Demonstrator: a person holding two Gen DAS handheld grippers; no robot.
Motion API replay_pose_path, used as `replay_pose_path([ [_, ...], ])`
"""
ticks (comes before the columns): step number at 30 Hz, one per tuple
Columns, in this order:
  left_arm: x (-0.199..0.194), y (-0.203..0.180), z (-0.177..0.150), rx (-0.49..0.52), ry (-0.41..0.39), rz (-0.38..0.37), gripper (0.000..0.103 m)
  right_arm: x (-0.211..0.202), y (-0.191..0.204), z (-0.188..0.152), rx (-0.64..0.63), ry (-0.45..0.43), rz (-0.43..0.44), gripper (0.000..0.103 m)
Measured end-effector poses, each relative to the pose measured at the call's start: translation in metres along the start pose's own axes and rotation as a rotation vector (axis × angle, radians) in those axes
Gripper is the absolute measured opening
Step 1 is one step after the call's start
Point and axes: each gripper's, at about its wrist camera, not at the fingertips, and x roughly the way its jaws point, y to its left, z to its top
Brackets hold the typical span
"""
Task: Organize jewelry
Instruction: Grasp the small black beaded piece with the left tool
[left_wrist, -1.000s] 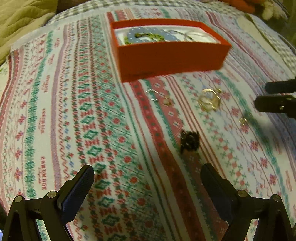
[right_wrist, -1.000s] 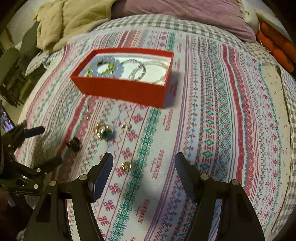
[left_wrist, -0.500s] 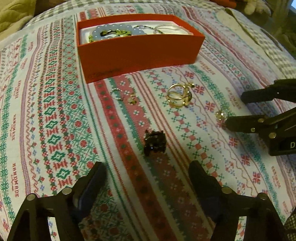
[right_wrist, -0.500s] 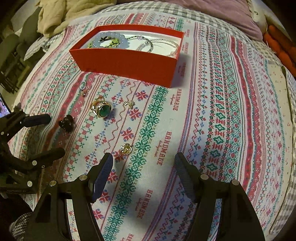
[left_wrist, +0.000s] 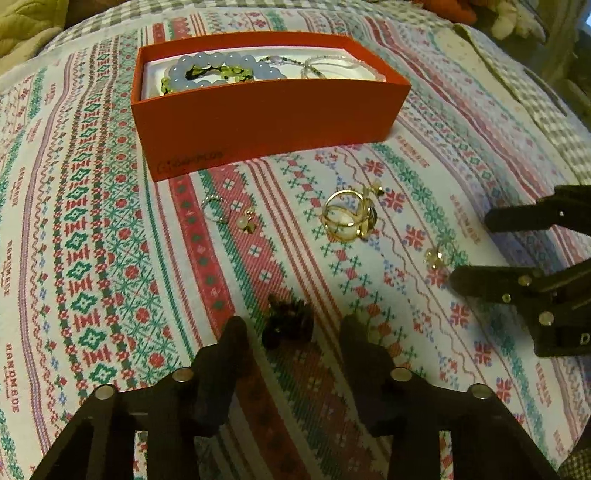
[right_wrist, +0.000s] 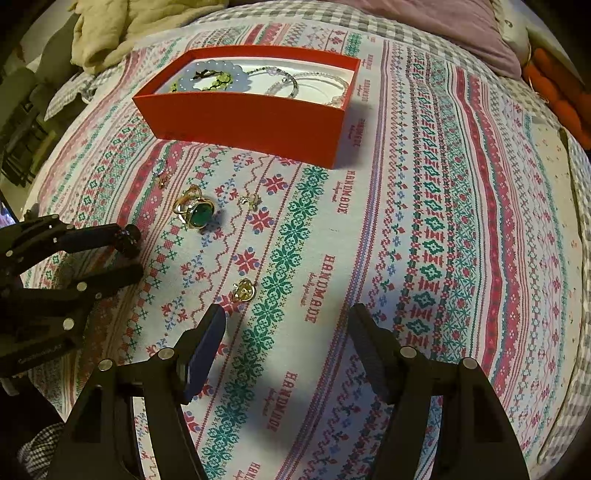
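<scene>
The left gripper (left_wrist: 291, 332) points steeply down at a small dark beaded piece (left_wrist: 287, 322) lying on the patterned cloth (left_wrist: 92, 240); its jaws are closing with the piece between them, and in the left wrist view a gap shows on both sides, so the pads do not press it. The right wrist view sees that same piece (right_wrist: 127, 238) side-on, right at the tip of the farther finger, though contact cannot be told. The right gripper (right_wrist: 288, 321) hangs with its jaws wide apart and nothing between them, a small gold earring (right_wrist: 244, 290) just ahead of its left finger. Only the right wrist view shows the green stone of the gold ring (right_wrist: 195, 212); from the left wrist the ring (left_wrist: 349, 218) shows mostly its gold bands. Beyond lies the red box (left_wrist: 266, 122), holding a pale blue bead bracelet (left_wrist: 221, 68) and thin bead strands on a white lining. A thin hoop with a pale bead (left_wrist: 231, 216) lies near the box's front wall. The cloth carries red, green and pink bands and the word HANDMADE, over a grey checked cover (right_wrist: 424, 33); a cream blanket (right_wrist: 122, 29) and a mauve pillow (right_wrist: 443, 22) lie at the far edge
</scene>
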Motion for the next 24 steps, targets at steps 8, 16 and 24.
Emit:
replay_pose_path([
  [8,0.006,-0.005,0.01,-0.013,0.004,0.01,0.02,0.0,0.0,0.001,0.005,0.004,-0.004,0.072],
  [16,-0.006,0.002,0.004,-0.015,0.007,0.071,0.02,0.002,0.009,0.009,-0.003,0.005,0.002,0.072],
  [24,-0.019,0.024,-0.012,-0.047,0.009,0.097,0.02,0.009,0.031,0.02,-0.034,0.014,0.021,0.072],
])
